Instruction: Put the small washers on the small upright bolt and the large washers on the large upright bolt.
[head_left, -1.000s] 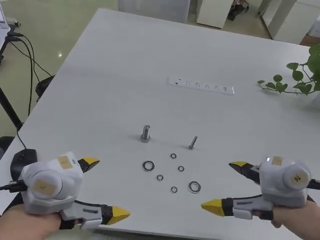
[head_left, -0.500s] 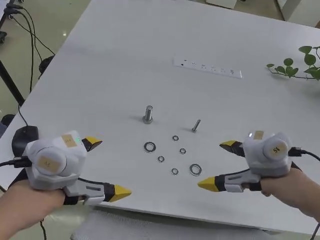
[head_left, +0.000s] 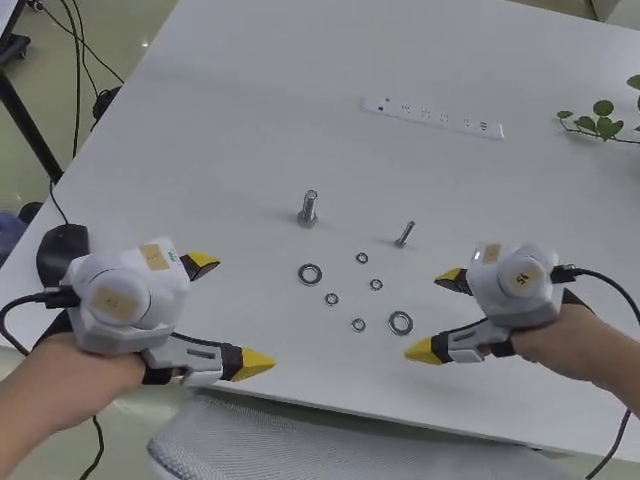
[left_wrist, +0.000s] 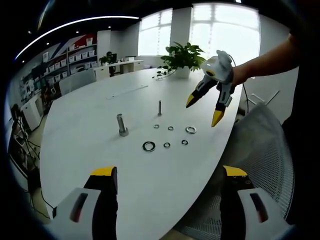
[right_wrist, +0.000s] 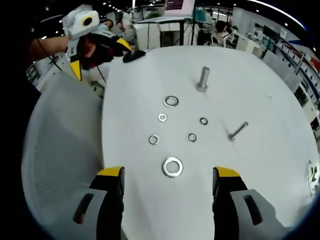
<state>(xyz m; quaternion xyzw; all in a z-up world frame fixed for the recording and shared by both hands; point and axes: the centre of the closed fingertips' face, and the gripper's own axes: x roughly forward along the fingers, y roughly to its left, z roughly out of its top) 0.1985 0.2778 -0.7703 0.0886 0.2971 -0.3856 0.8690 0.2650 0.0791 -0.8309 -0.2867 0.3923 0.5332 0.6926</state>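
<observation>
The large bolt (head_left: 308, 208) and the small bolt (head_left: 404, 235) stand on the white table (head_left: 240, 130). In front of them lie two large washers (head_left: 310, 273) (head_left: 401, 322) and several small washers (head_left: 331, 298). My left gripper (head_left: 228, 313) is open and empty near the table's front edge, left of the washers. My right gripper (head_left: 432, 315) is open too, just right of the nearer large washer (right_wrist: 172, 166), which lies ahead of its jaws. The left gripper view has the large bolt (left_wrist: 121, 125), the small bolt (left_wrist: 159, 108) and the right gripper (left_wrist: 202, 111).
A white power strip (head_left: 432, 114) lies farther back on the table. Plant leaves (head_left: 600, 120) reach in at the far right. A grey mesh chair (head_left: 300, 450) sits below the front edge. Cables and a black object (head_left: 62, 250) are on the floor at the left.
The head camera has tipped and shifted. My right gripper has come in closer to the nearer large washer. My left gripper has kept its place by the front edge. Both stay open.
</observation>
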